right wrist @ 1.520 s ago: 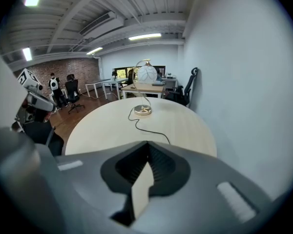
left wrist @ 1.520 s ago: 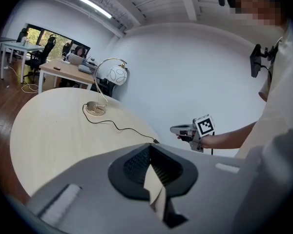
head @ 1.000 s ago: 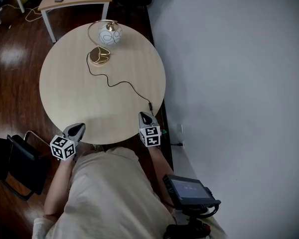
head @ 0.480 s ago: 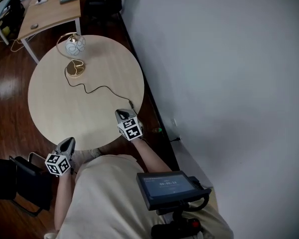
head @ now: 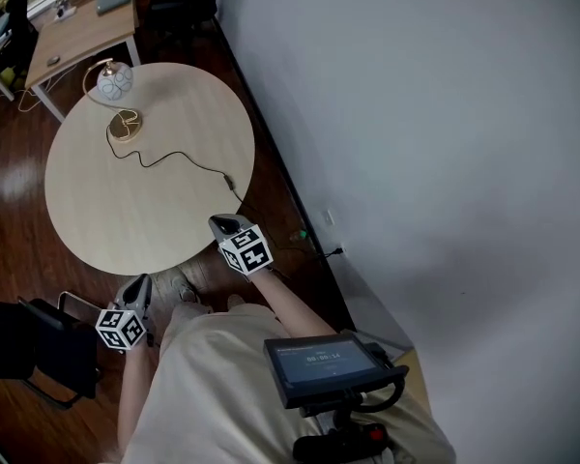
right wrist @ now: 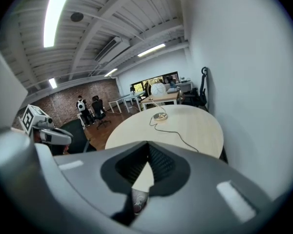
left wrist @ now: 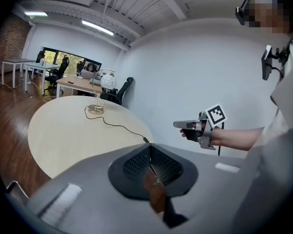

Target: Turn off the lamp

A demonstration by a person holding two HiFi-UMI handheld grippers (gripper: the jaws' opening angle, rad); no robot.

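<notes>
Head view: holding left gripper [head: 138, 286] and right gripper [head: 221, 224] clenched, empty, near round table [head: 126, 216] edge; best reaching far ahead, tracing cord [head: 174, 157] to globe lamp [head: 114, 81].

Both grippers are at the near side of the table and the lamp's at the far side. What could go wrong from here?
The lamp stands near the far edge of the table, a long reach; a hard poke might tip it or shove it off. Its cord lies loose across the top toward the right gripper, so a low sweep could snag it and drag the lamp. Where the switch sits isn't clear.
</notes>
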